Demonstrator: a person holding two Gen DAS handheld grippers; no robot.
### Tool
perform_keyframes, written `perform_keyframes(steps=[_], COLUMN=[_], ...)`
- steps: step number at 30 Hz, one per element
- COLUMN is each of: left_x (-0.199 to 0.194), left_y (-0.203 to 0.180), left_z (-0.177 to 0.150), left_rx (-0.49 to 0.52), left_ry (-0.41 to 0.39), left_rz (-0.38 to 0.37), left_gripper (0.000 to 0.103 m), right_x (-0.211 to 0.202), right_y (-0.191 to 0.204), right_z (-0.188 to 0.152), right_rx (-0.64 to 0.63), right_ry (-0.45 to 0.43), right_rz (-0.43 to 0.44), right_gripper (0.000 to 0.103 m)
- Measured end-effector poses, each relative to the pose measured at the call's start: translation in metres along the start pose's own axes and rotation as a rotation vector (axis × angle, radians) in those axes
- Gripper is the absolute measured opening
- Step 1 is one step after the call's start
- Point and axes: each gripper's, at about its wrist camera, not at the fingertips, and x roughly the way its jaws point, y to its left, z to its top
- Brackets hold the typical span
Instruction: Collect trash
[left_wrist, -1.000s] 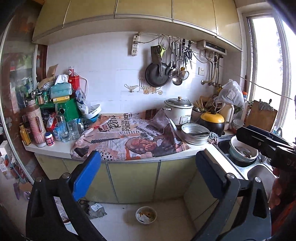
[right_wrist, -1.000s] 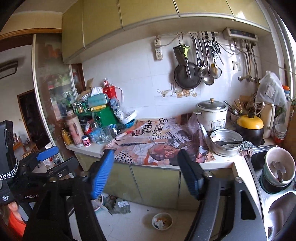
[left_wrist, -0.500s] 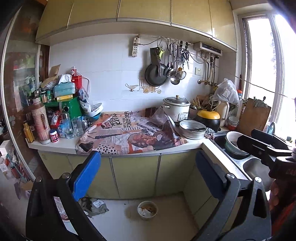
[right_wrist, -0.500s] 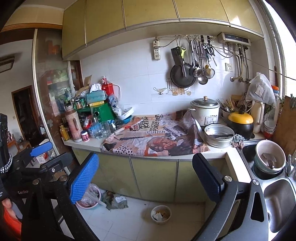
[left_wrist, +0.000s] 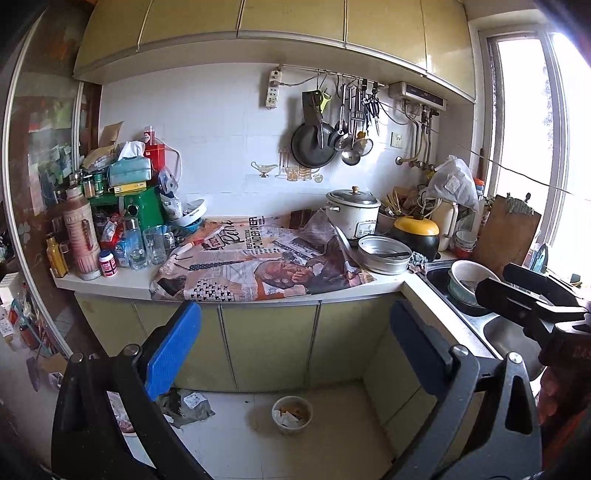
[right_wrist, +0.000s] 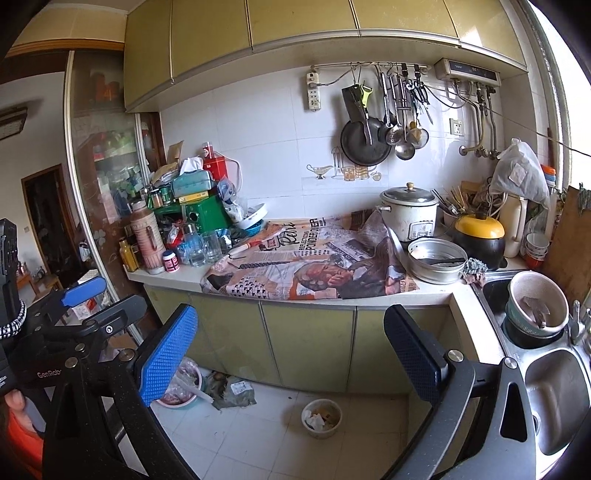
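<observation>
Trash lies on the tiled floor by the cabinets: a crumpled grey wrapper (left_wrist: 188, 404) (right_wrist: 234, 393) and a small white bowl of scraps (left_wrist: 291, 413) (right_wrist: 321, 417). A spread newspaper (left_wrist: 258, 266) (right_wrist: 306, 266) covers the counter. My left gripper (left_wrist: 295, 347) is held in the air in front of the cabinets, open, with nothing between its blue pads. My right gripper (right_wrist: 290, 350) is beside it at about the same height, open wide and empty. Each one shows at the edge of the other's view: the left gripper (right_wrist: 107, 301) and the right gripper (left_wrist: 506, 286).
A pink basin (right_wrist: 181, 387) with a plastic bag sits on the floor left of the wrapper. The counter (left_wrist: 110, 282) holds bottles, glasses, a rice cooker (left_wrist: 352, 214), a metal pot (left_wrist: 384, 254). A sink (right_wrist: 554, 398) with stacked bowls is on the right.
The right gripper's jaws have spread from partly open to wide. Both views have drawn back from the counter a little, showing more floor; little has shifted in the last half second.
</observation>
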Motion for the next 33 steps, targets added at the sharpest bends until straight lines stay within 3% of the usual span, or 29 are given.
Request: perform_keyframes(steps=[33], left_x=[0.001], left_y=[-0.0084], left_z=[0.0048], left_rx=[-0.002], left_ry=[-0.008], left_rz=[-0.036], left_gripper=[0.102], right_x=[-0.0026], right_y=[0.0006], right_z=[0.0033], right_rx=[0.011], right_ry=[0.006], right_rz=[-0.009], right_gripper=[0.101])
